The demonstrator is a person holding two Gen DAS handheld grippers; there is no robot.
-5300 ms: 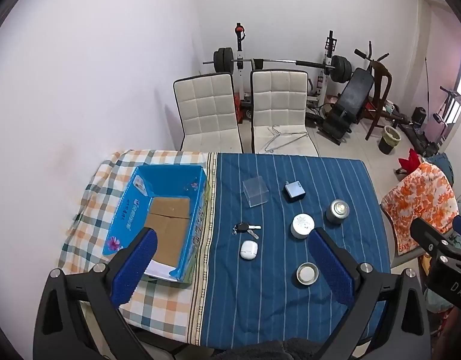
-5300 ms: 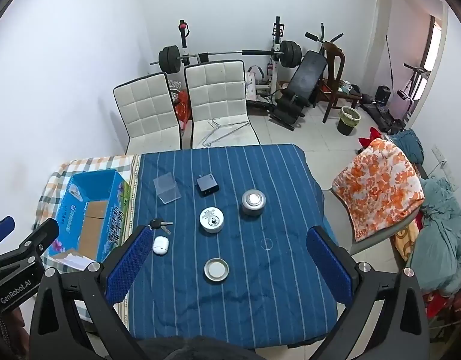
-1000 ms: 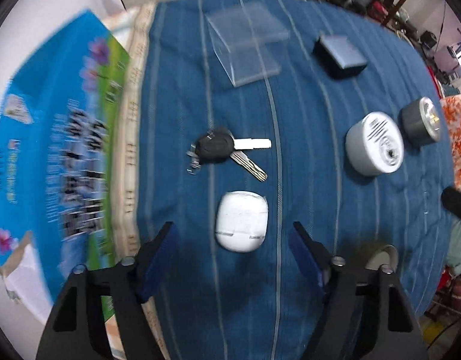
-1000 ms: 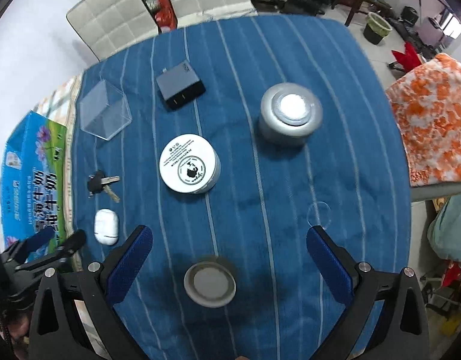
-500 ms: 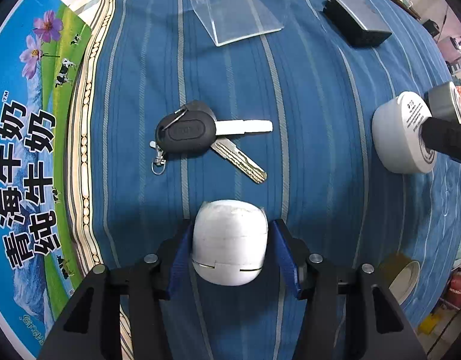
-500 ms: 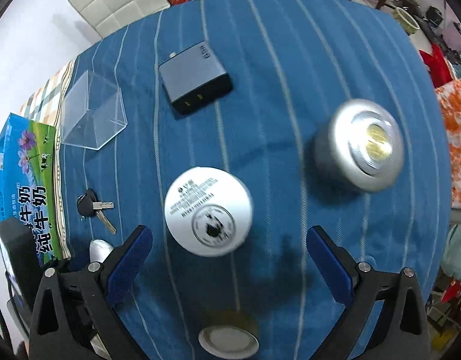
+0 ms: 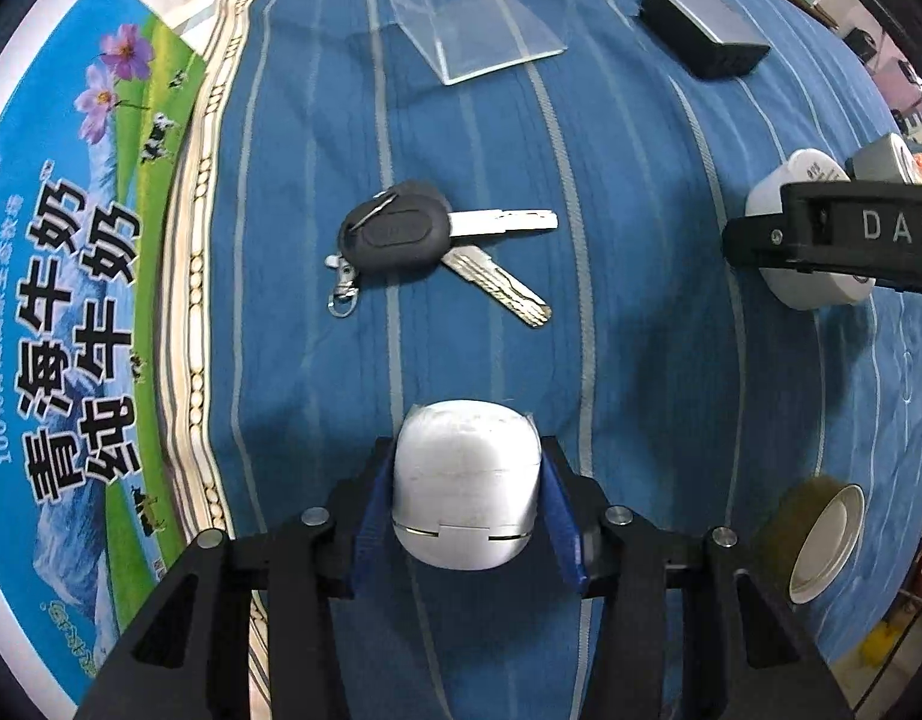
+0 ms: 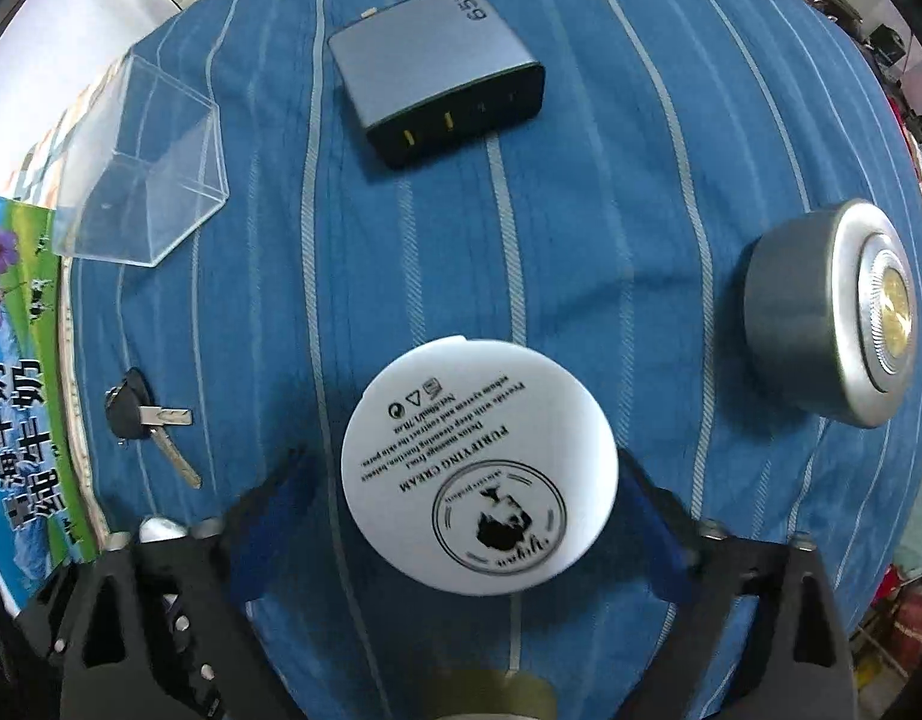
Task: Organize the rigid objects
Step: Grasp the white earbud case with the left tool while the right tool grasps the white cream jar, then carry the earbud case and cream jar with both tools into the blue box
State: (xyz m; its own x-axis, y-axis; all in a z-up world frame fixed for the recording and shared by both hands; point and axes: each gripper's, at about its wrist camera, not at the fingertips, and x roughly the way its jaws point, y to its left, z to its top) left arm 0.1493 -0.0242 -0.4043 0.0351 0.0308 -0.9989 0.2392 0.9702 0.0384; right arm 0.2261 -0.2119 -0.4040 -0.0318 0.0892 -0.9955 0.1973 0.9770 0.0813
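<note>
My left gripper is shut on a white earbud case, its blue pads pressing both sides, on the blue striped tablecloth. A bunch of keys lies just beyond it. My right gripper is open, its fingers either side of a white cream jar with a gap on both sides. The jar also shows in the left wrist view, partly behind the right gripper's finger.
A blue milk carton box stands at the left edge. A clear plastic box, a grey charger, a round silver puck light and a tape roll lie on the cloth.
My left gripper has closed on the earbud case. My right gripper has come down over the cream jar, which now sits between its fingers.
</note>
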